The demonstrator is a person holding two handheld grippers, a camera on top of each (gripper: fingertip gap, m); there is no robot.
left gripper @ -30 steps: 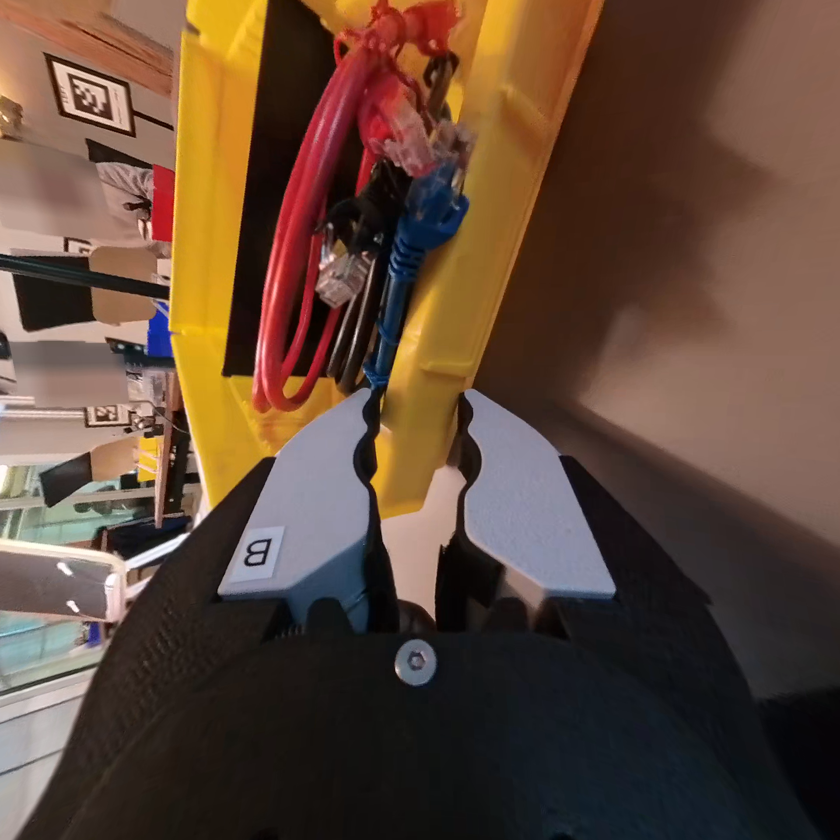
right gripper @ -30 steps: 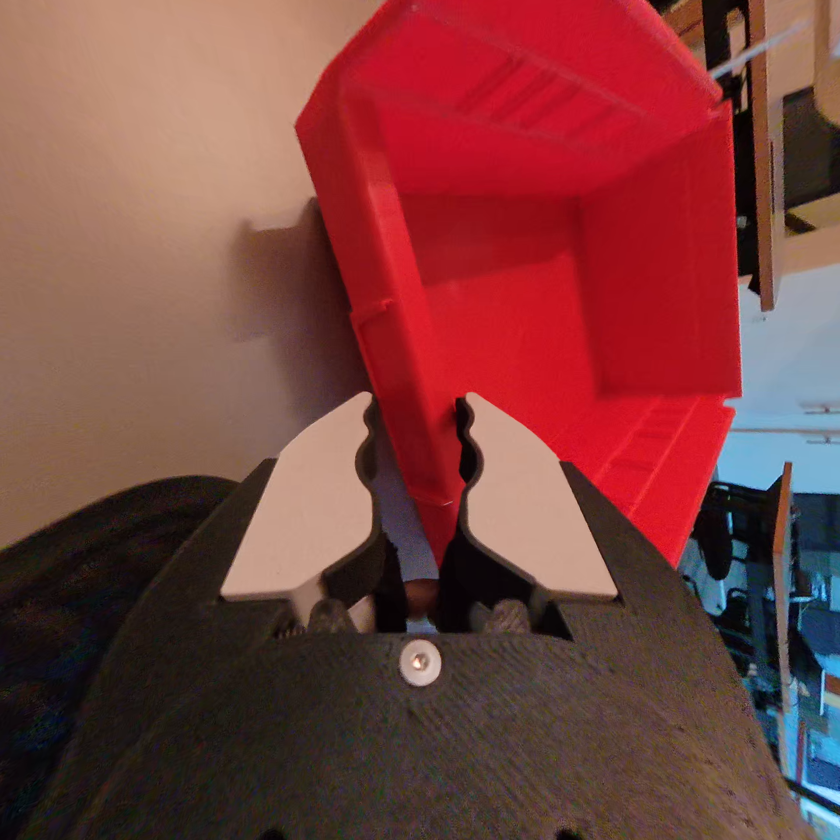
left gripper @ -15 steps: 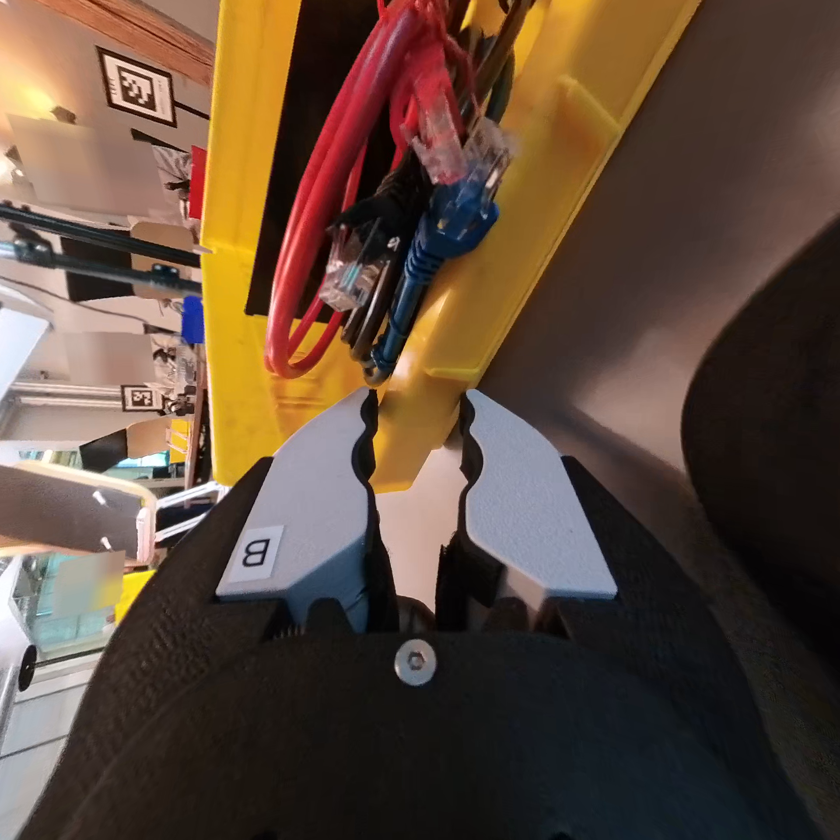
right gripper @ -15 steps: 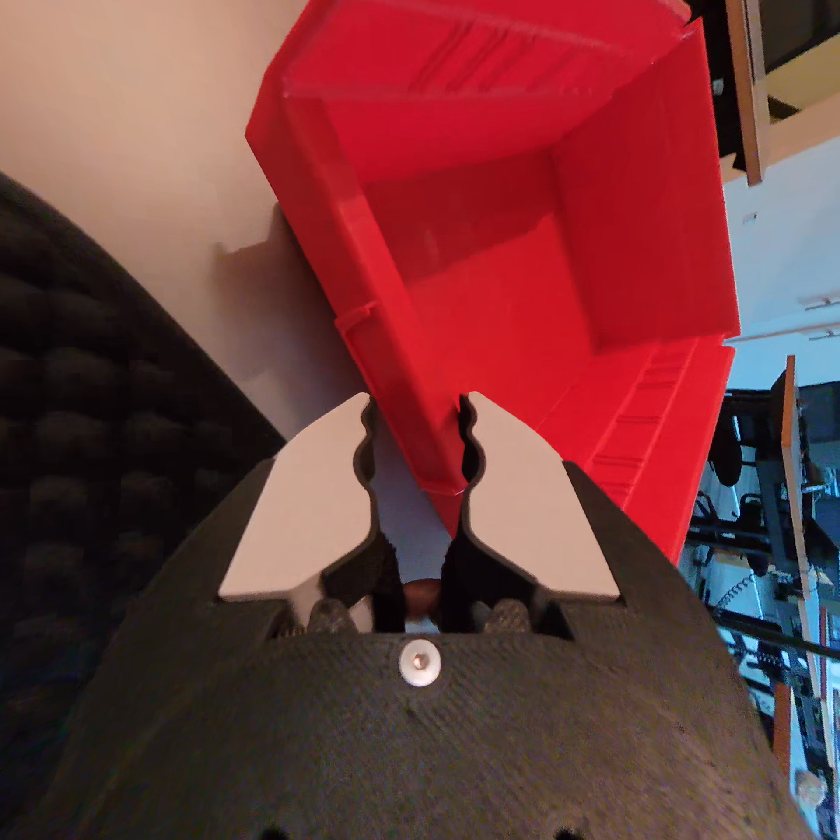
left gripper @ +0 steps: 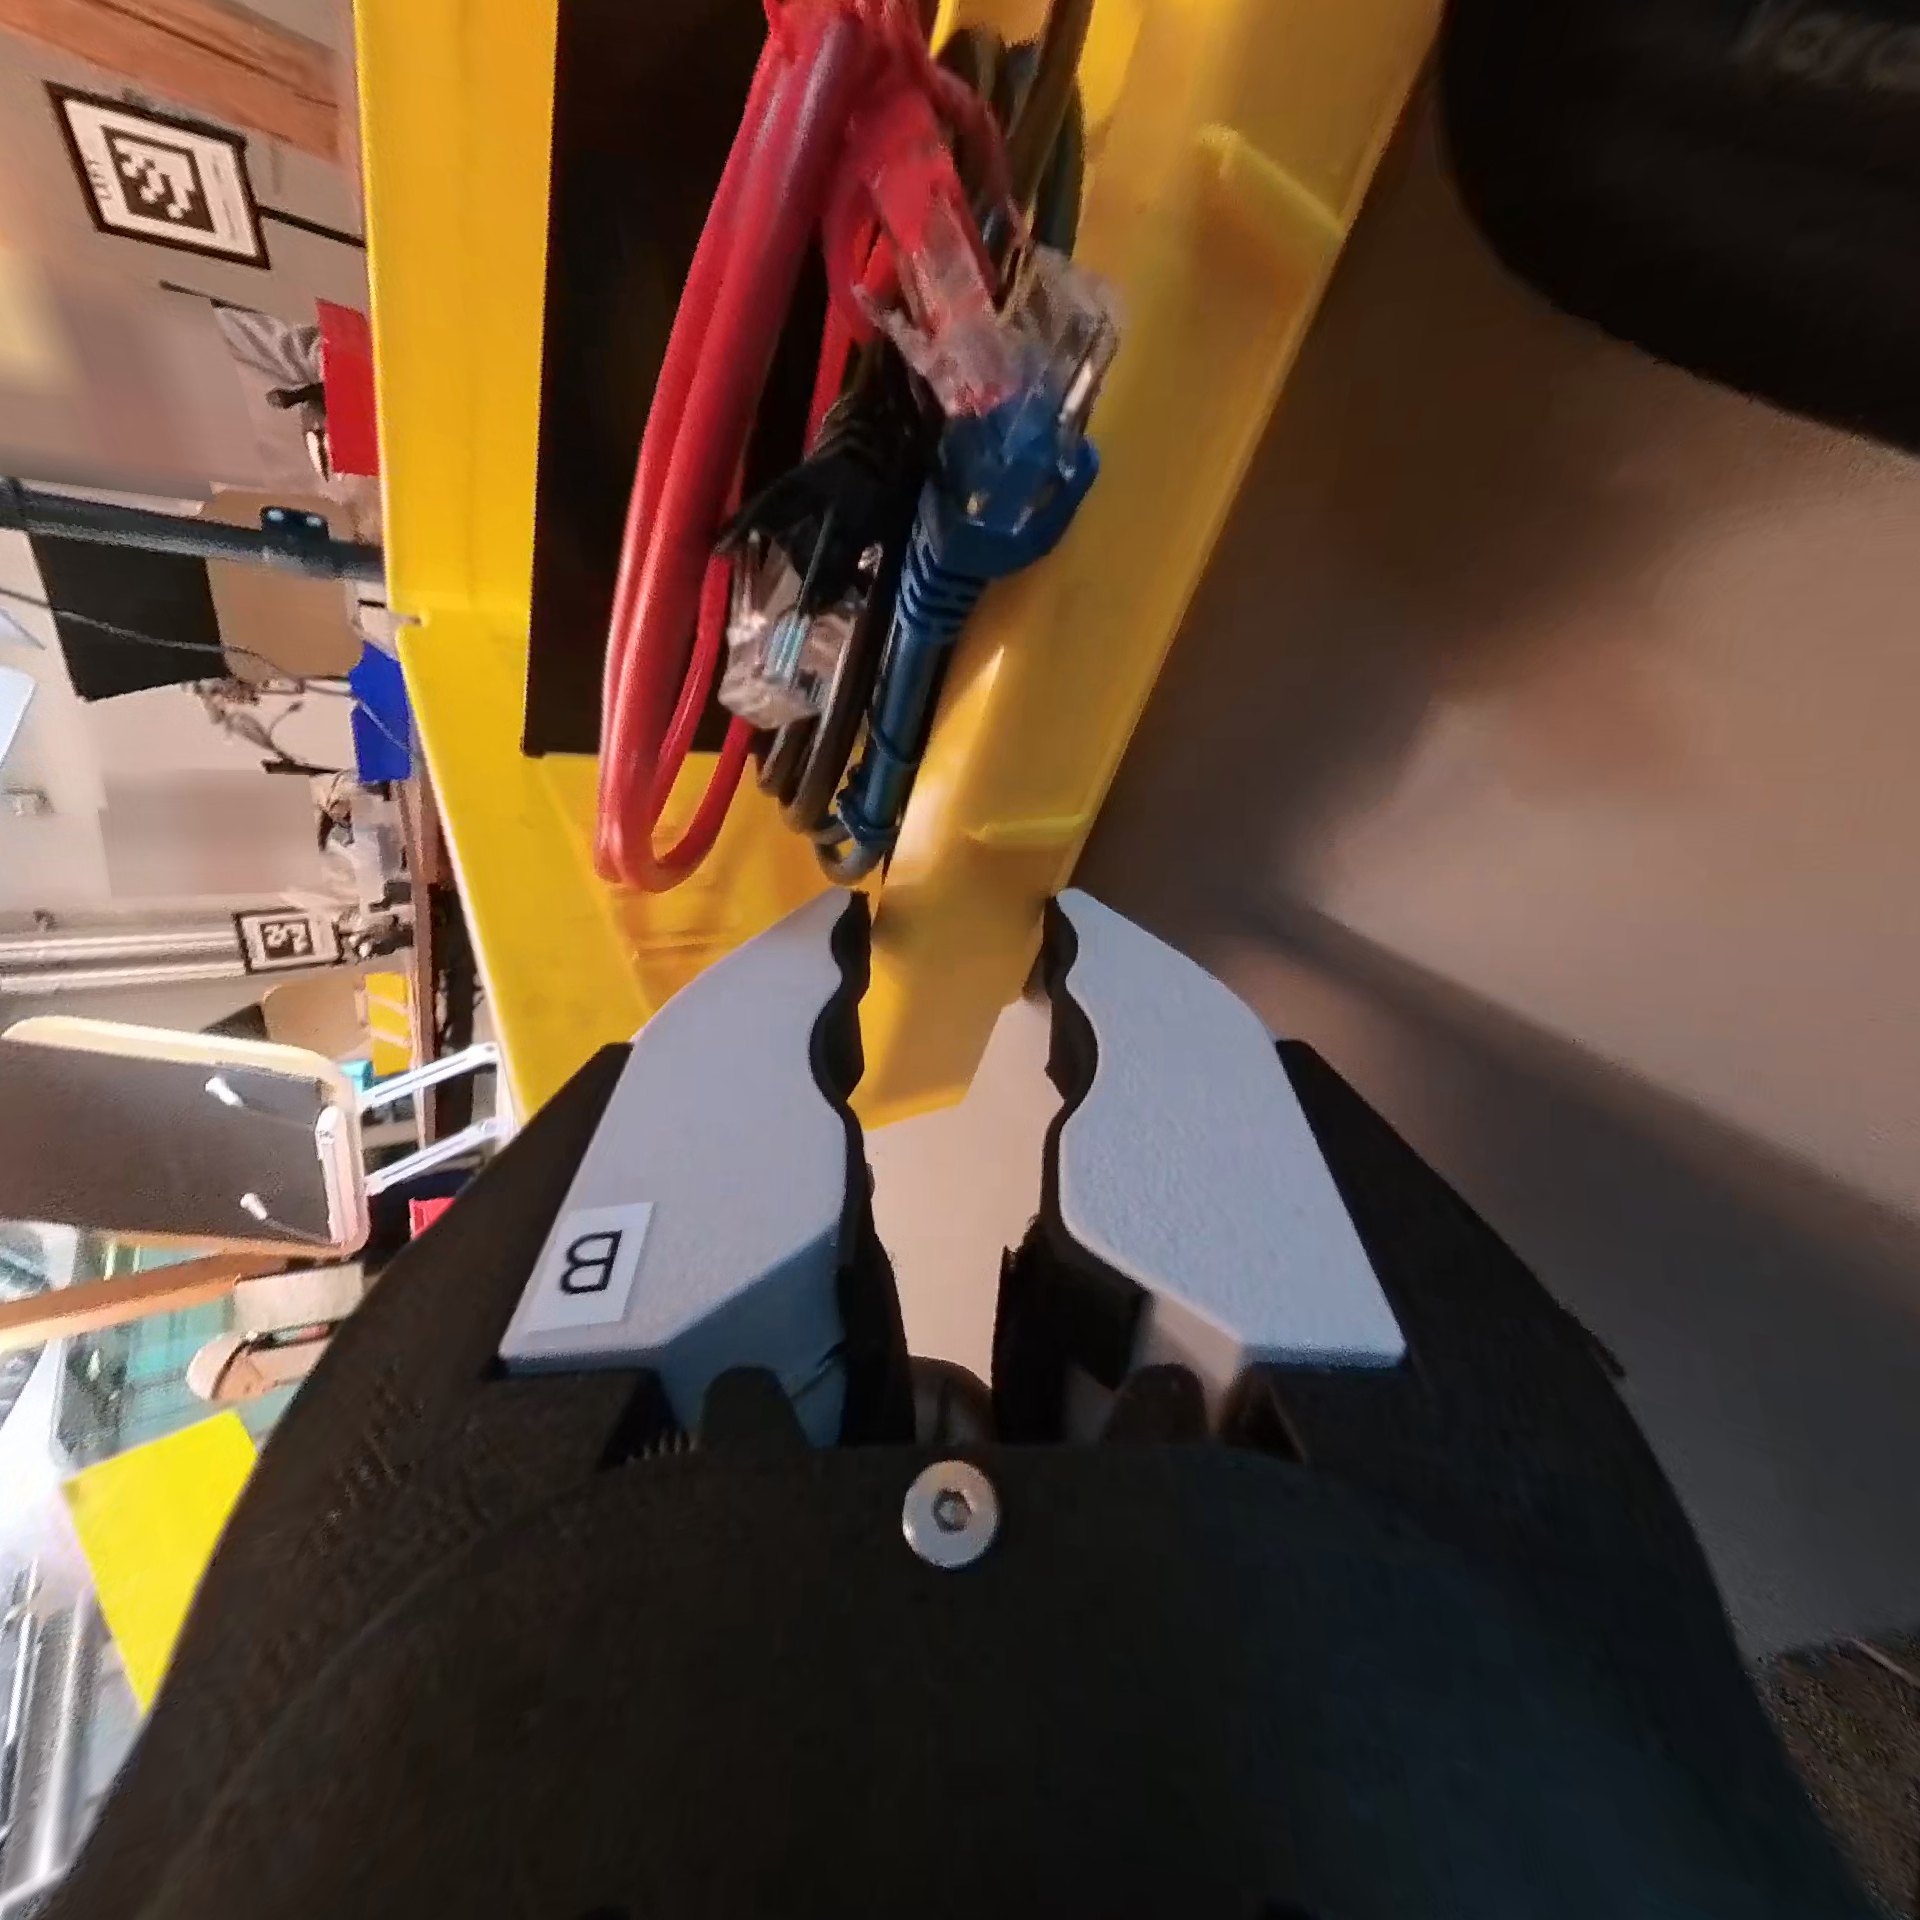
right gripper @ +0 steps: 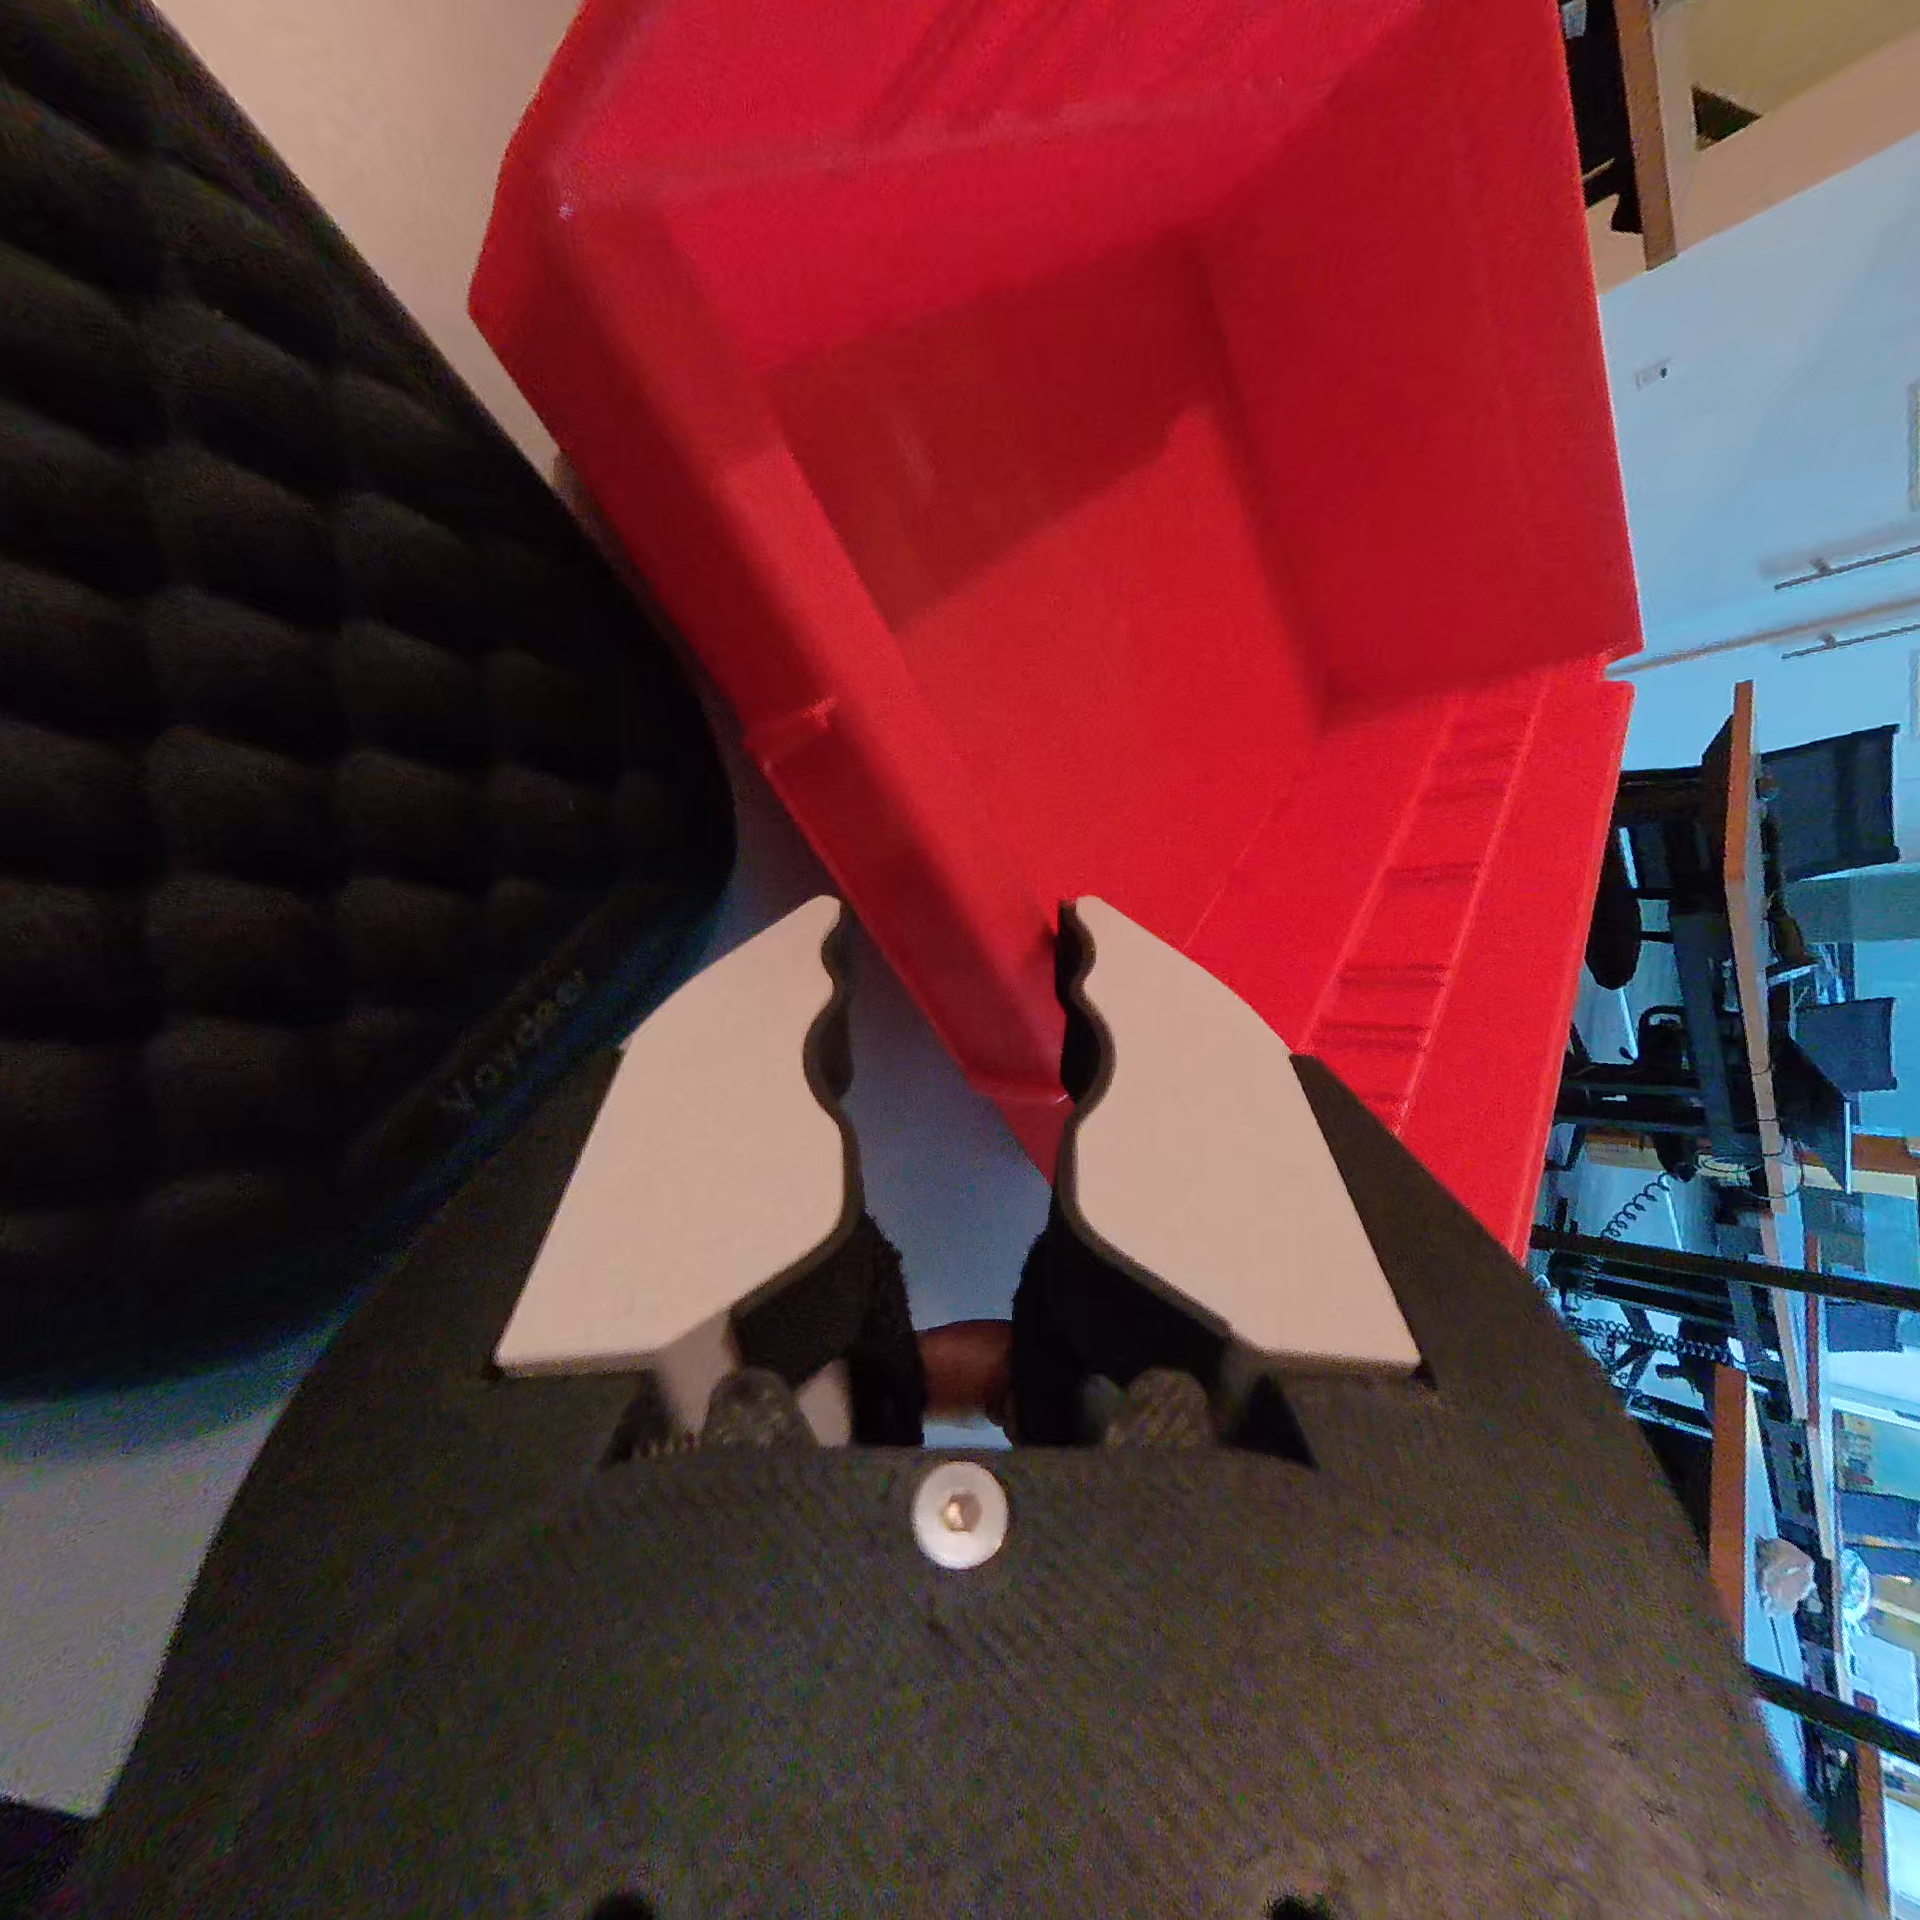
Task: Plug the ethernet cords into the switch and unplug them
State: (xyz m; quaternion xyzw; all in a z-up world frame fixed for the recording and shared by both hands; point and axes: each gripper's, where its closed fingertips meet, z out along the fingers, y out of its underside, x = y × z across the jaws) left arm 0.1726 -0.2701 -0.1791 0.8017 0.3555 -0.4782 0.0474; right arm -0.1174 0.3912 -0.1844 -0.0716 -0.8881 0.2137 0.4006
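My left gripper (left gripper: 951,914) is shut on the near wall of a yellow bin (left gripper: 1174,499). In the bin lie a coiled red ethernet cord (left gripper: 675,520), a blue cord with a clear plug (left gripper: 987,499) and a black cord with a clear plug (left gripper: 790,634). A flat black box (left gripper: 613,364) lies under them. My right gripper (right gripper: 951,920) is shut on the near wall of an empty red bin (right gripper: 1091,468). Both views are turned sideways.
A black case lined with egg-crate foam (right gripper: 260,623) stands open just left of the red bin; a dark edge of it shows in the left wrist view (left gripper: 1714,208). The beige table (left gripper: 1507,831) carries both bins. Desks and shelves stand beyond. About 70 cm separates my left fingertips from my right.
Both grippers have moved with their bins still held. The black foam case has come into the right wrist view and grown at the left. The cords have shifted a little in the yellow bin.
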